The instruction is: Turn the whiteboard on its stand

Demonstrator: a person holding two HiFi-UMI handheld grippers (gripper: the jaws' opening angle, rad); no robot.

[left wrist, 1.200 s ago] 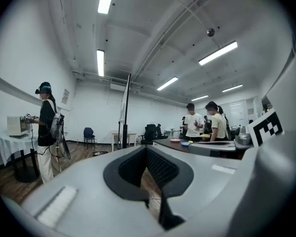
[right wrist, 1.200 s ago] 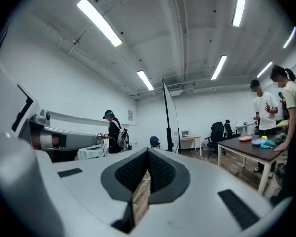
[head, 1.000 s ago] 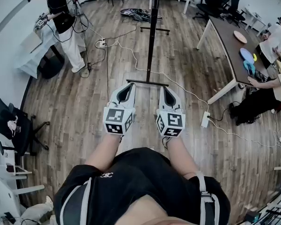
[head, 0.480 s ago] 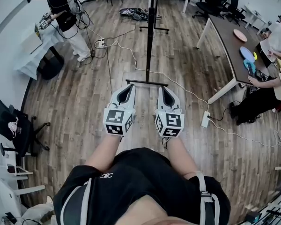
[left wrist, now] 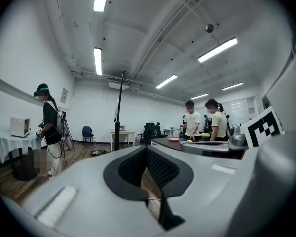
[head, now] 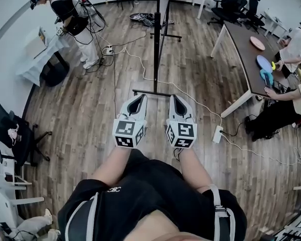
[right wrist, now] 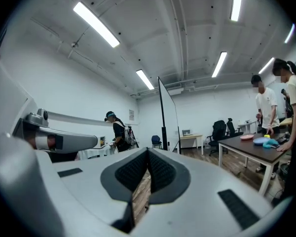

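Note:
The whiteboard on its stand (head: 157,39) is edge-on ahead of me, a thin black upright with its near foot bar (head: 151,92) on the wood floor. The left gripper view has its pole (left wrist: 120,107) left of centre. In the right gripper view the board's thin edge (right wrist: 167,112) rises above the jaws. My left gripper (head: 135,100) and right gripper (head: 176,100) are held level side by side, just short of the near foot. Both are shut with nothing between the jaws, as the left gripper (left wrist: 146,149) and right gripper (right wrist: 148,152) show in their own views.
A dark table (head: 243,44) with people (head: 291,49) at it fills the right. Cables and a power strip (head: 217,133) cross the floor right of the stand. Another person (head: 72,21) stands at the far left by a white-covered table (head: 37,54). An office chair (head: 10,129) stands left.
I have moved a little nearer the stand, and its pole now sits further left and more upright in the head view. Both grippers stay shut, side by side.

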